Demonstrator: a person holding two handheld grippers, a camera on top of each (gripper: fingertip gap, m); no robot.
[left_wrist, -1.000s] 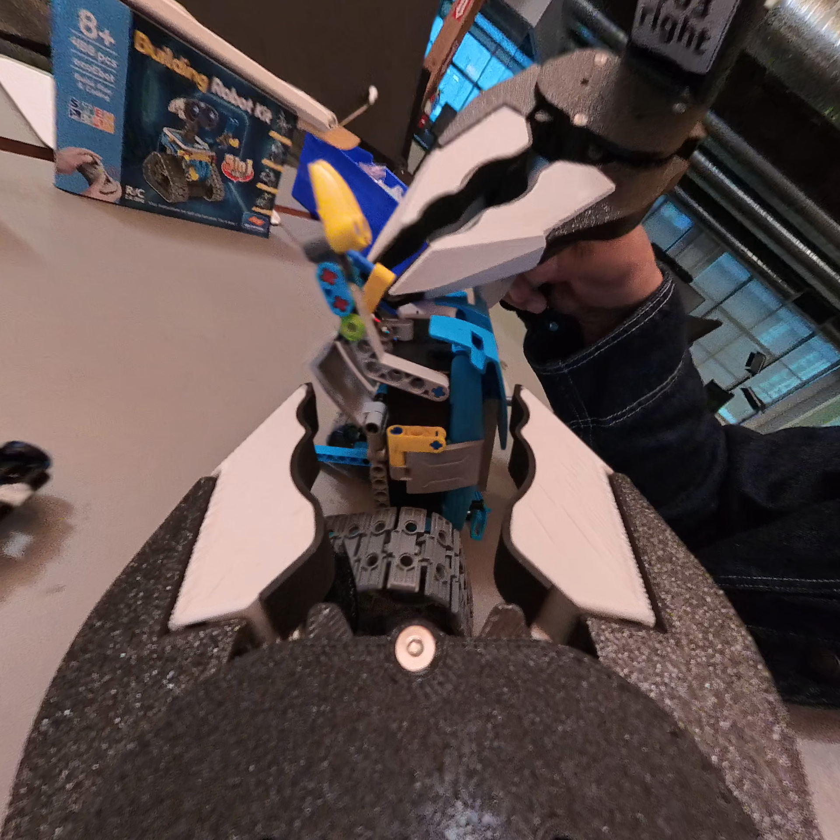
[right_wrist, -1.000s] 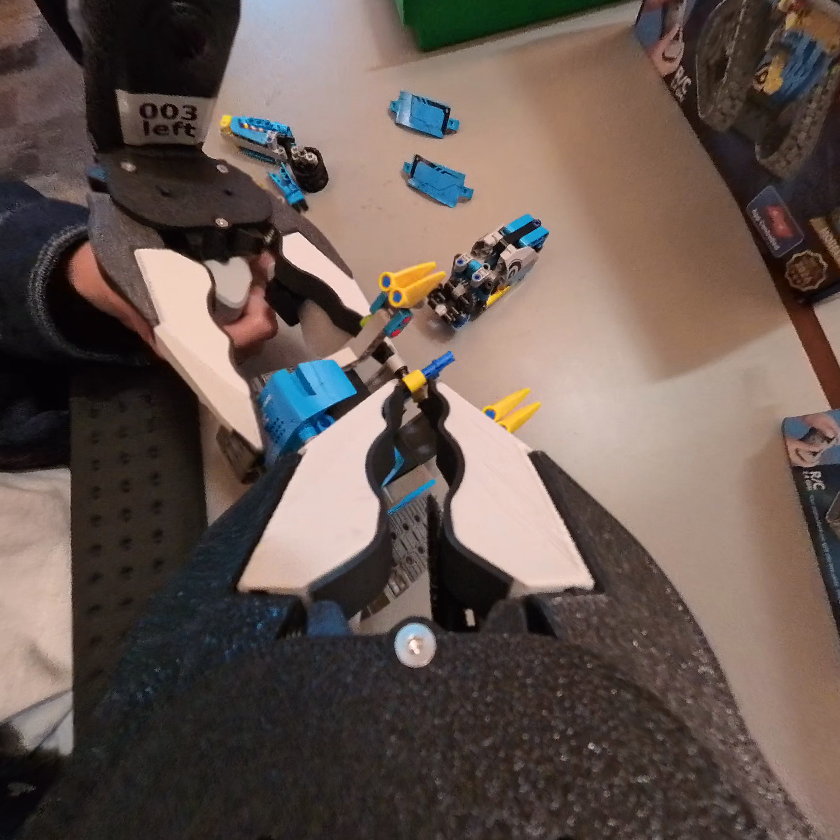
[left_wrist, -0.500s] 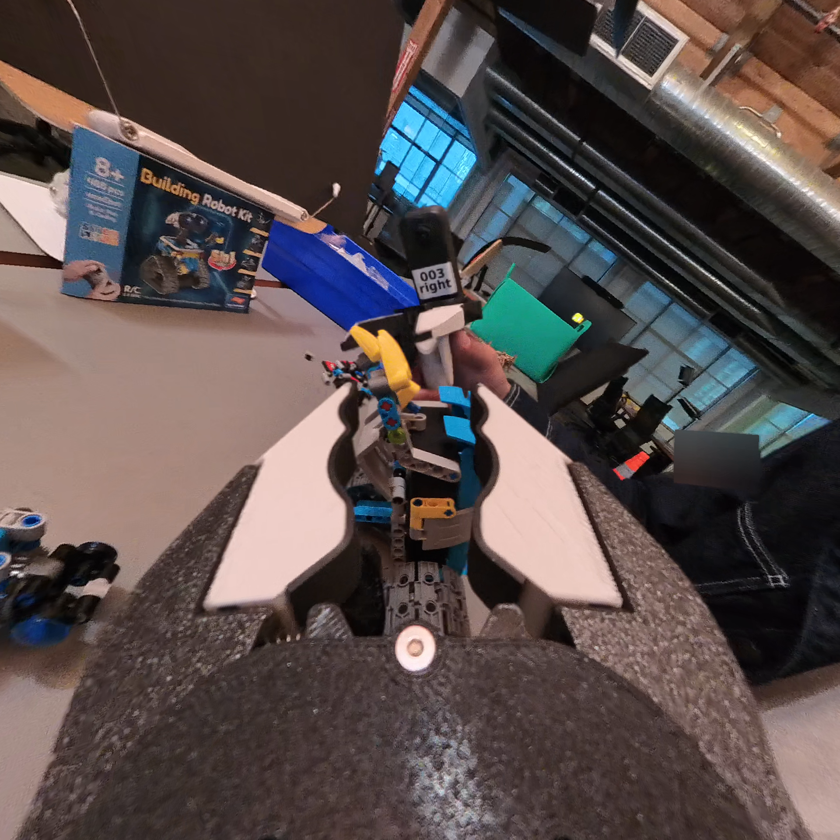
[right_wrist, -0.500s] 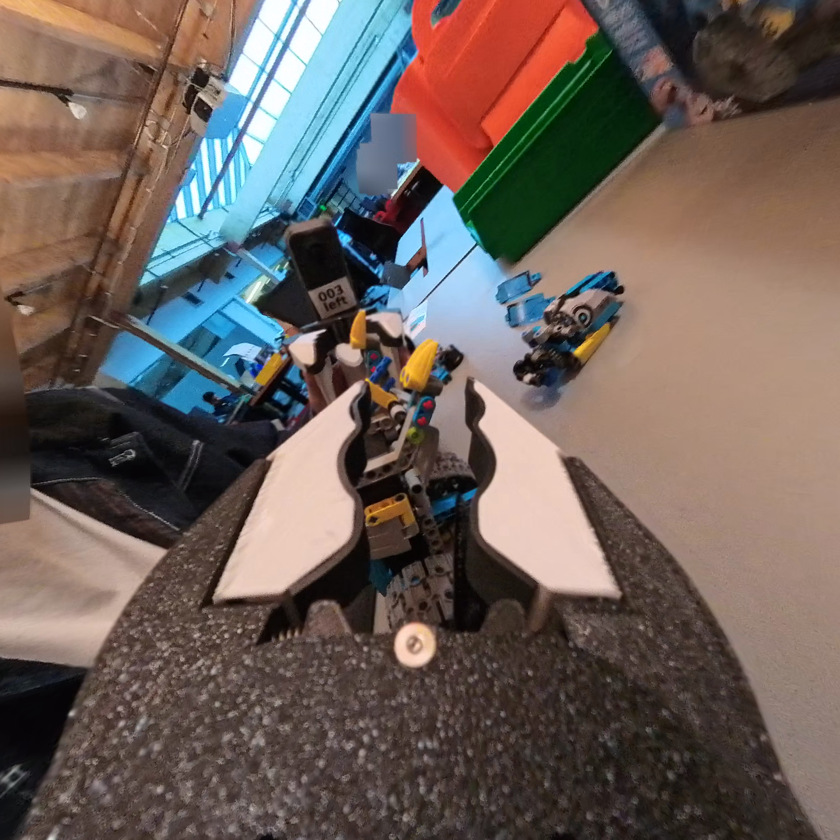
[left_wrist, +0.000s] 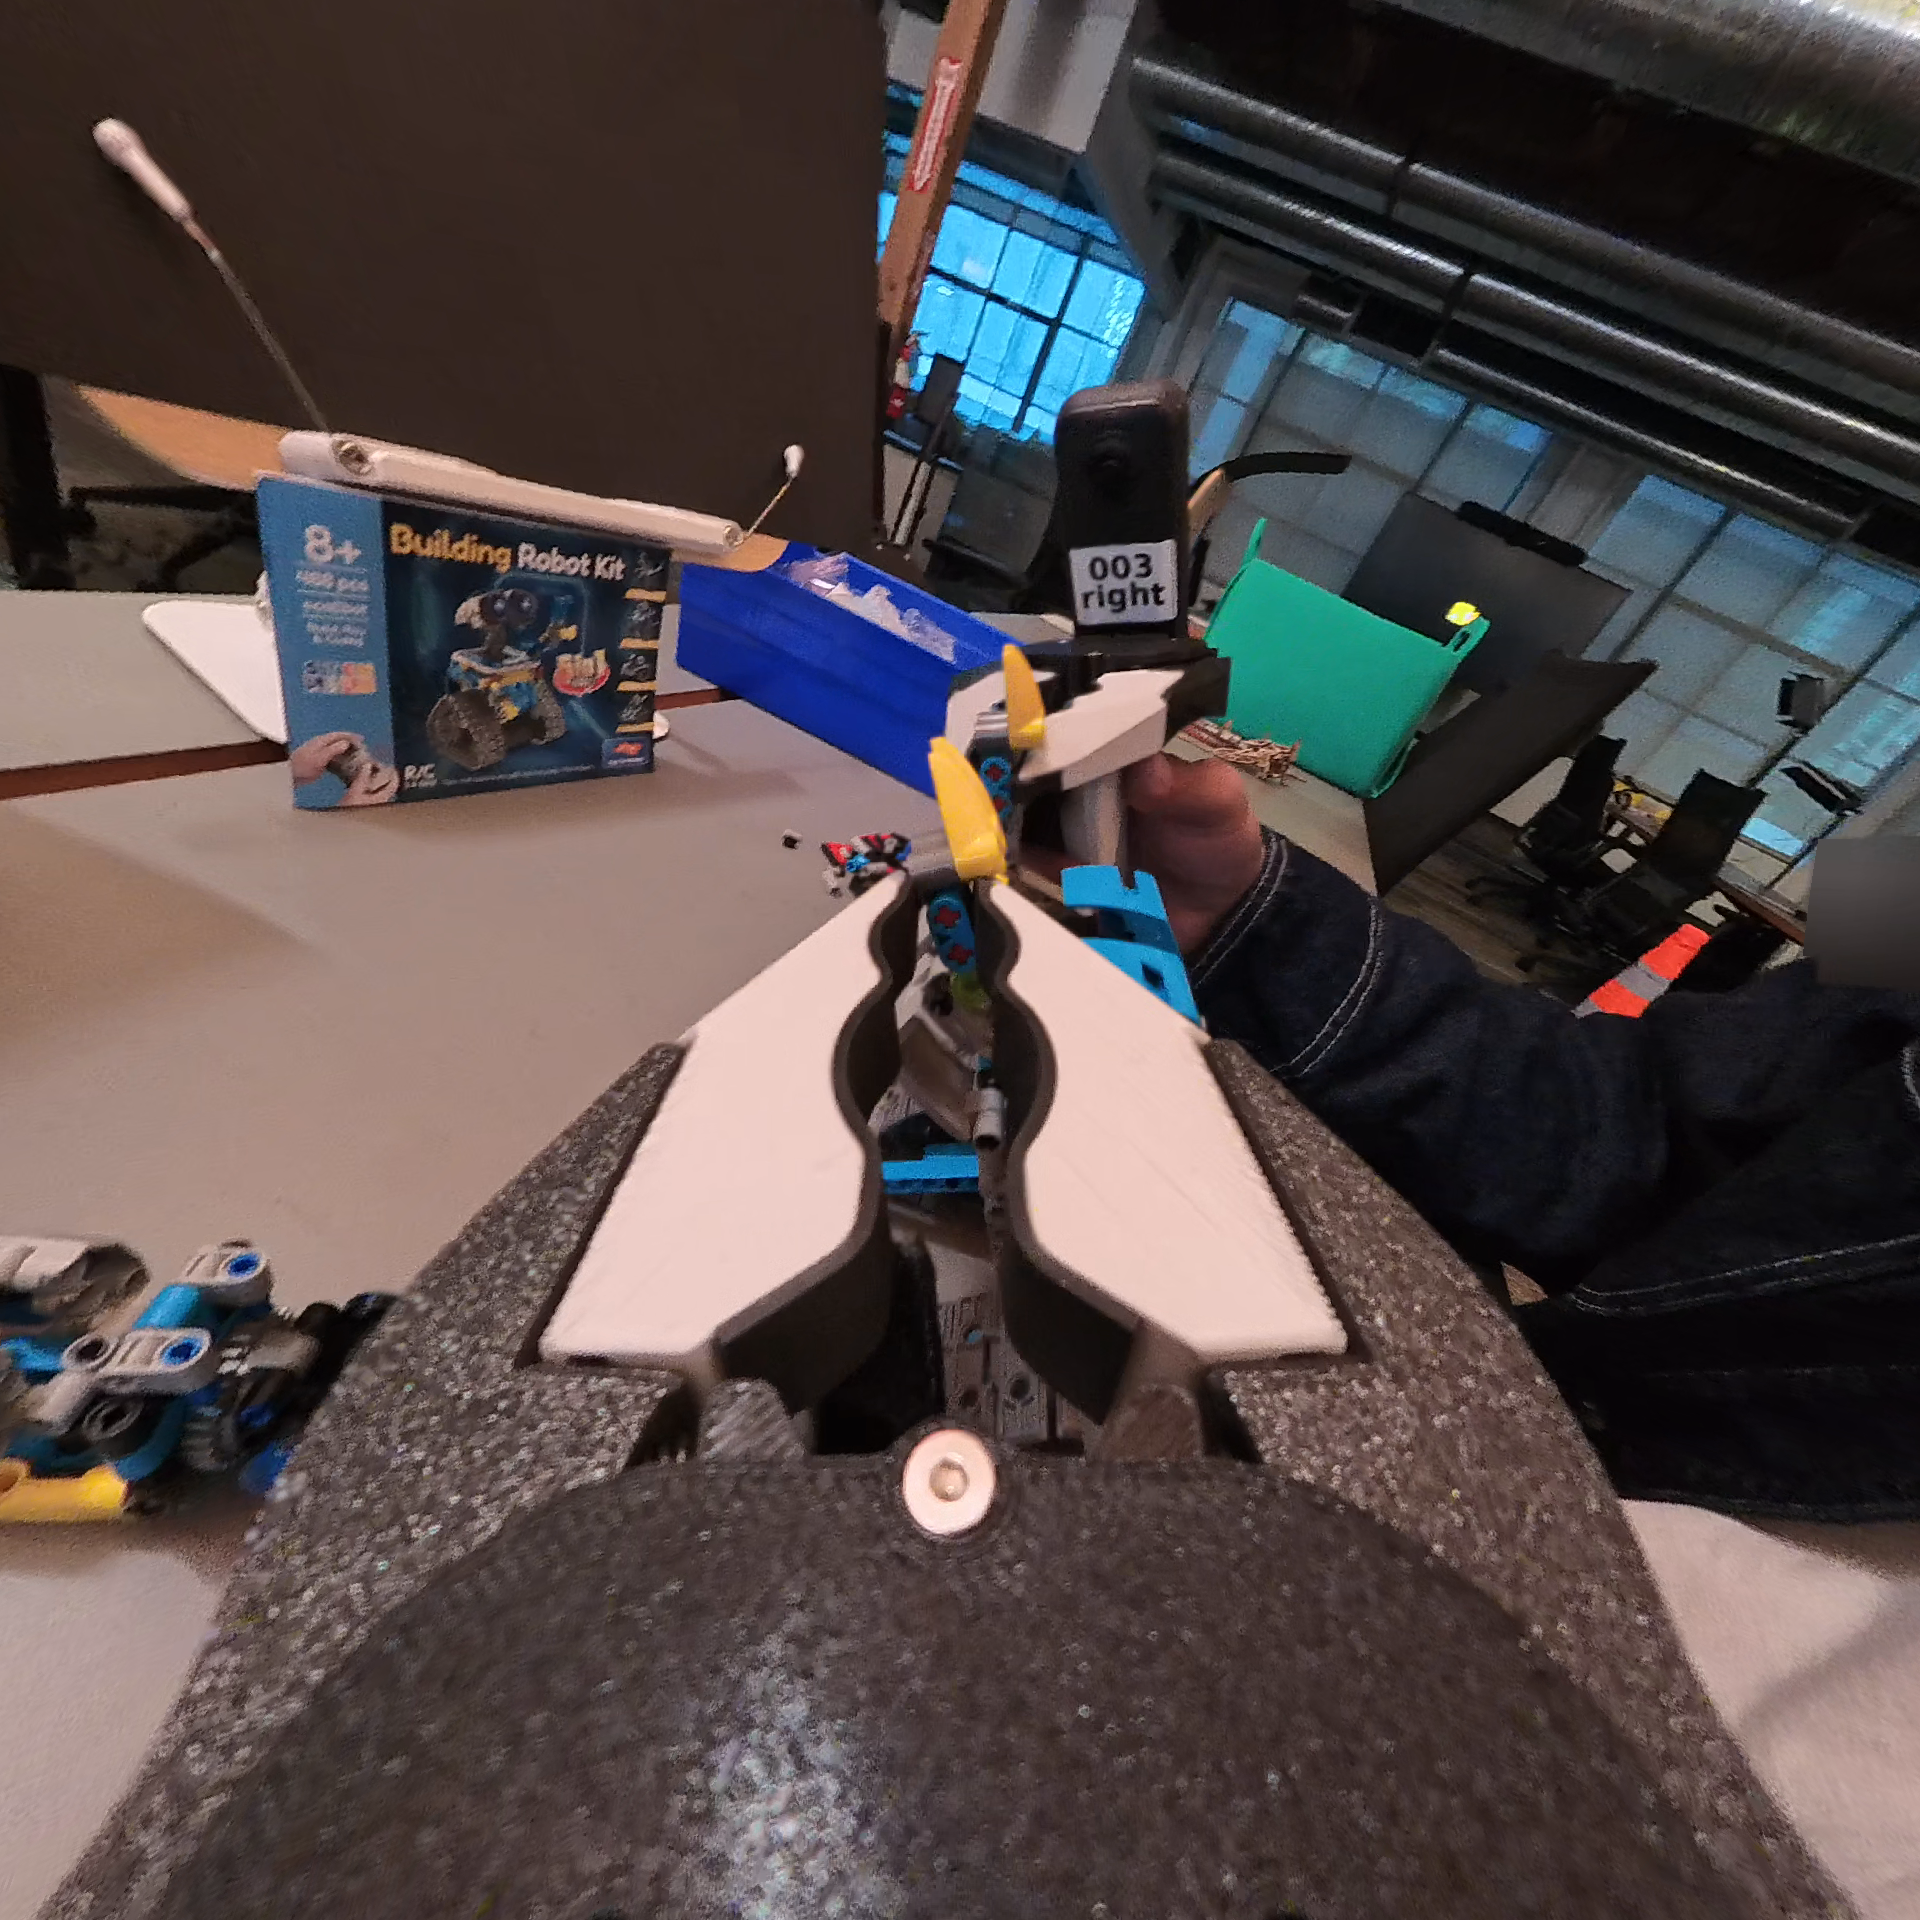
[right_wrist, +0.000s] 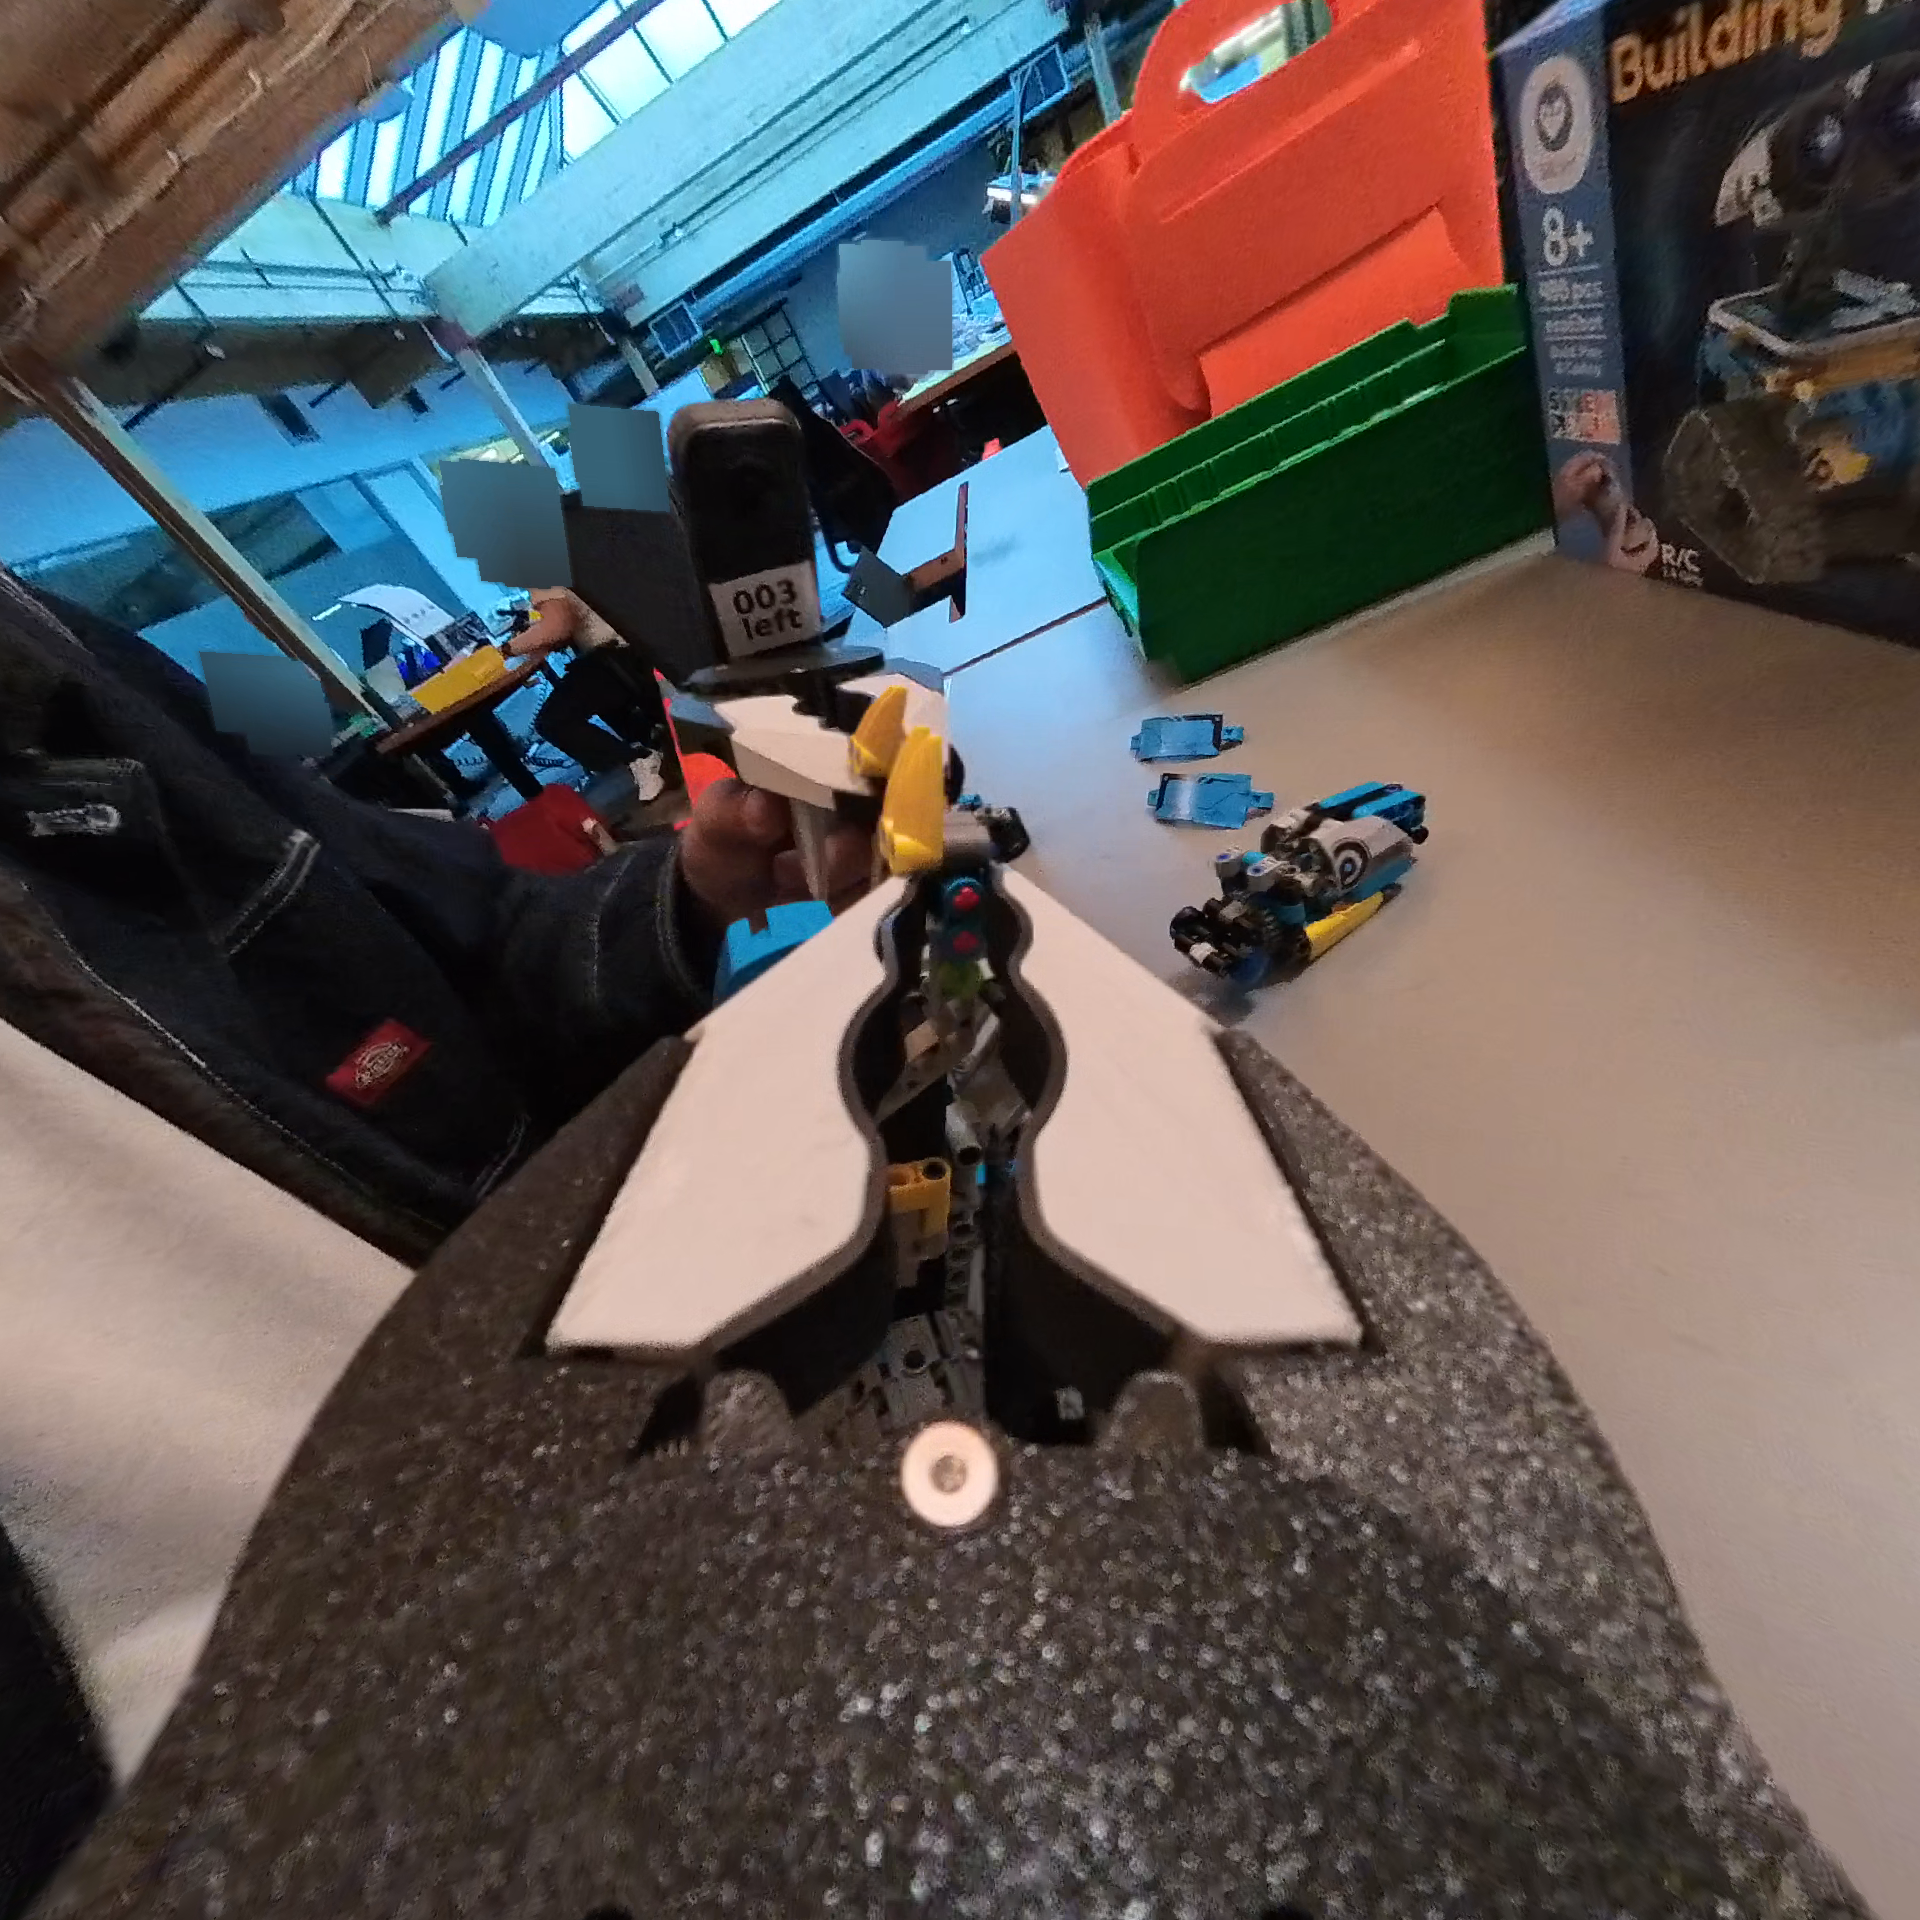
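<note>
A brick-built toy model (left_wrist: 1127, 935), blue and grey with two arms ending in yellow claws (left_wrist: 966, 810), is held between both grippers. My left gripper (left_wrist: 948, 883) is shut on one arm just below its claw. The right gripper (left_wrist: 1091, 717) faces me from the far side, by the other claw. In the right wrist view my right gripper (right_wrist: 956, 878) is shut on an arm of the model (right_wrist: 961, 914) below a yellow claw (right_wrist: 909, 790). The left gripper (right_wrist: 821, 738) shows beyond. The model's lower part is hidden by the fingers.
A loose blue and grey sub-assembly (right_wrist: 1309, 894) and two blue panels (right_wrist: 1205, 800) lie on the grey table (right_wrist: 1610, 935). A green bin (right_wrist: 1330, 520), an orange case (right_wrist: 1278, 208) and a kit box (right_wrist: 1745, 312) stand behind. The left wrist view shows the kit box (left_wrist: 468, 644), a blue bin (left_wrist: 831, 644) and the sub-assembly (left_wrist: 125, 1371). The grippers' ends are close to 5 centimeters from one another. From the left gripper's tips to the sub-assembly (left_wrist: 125, 1371) is close to 15 centimeters.
Both grippers have closed from wide around the model's body to a narrow pinch on its arms. The right gripper has swung from above the model to face the left one.
</note>
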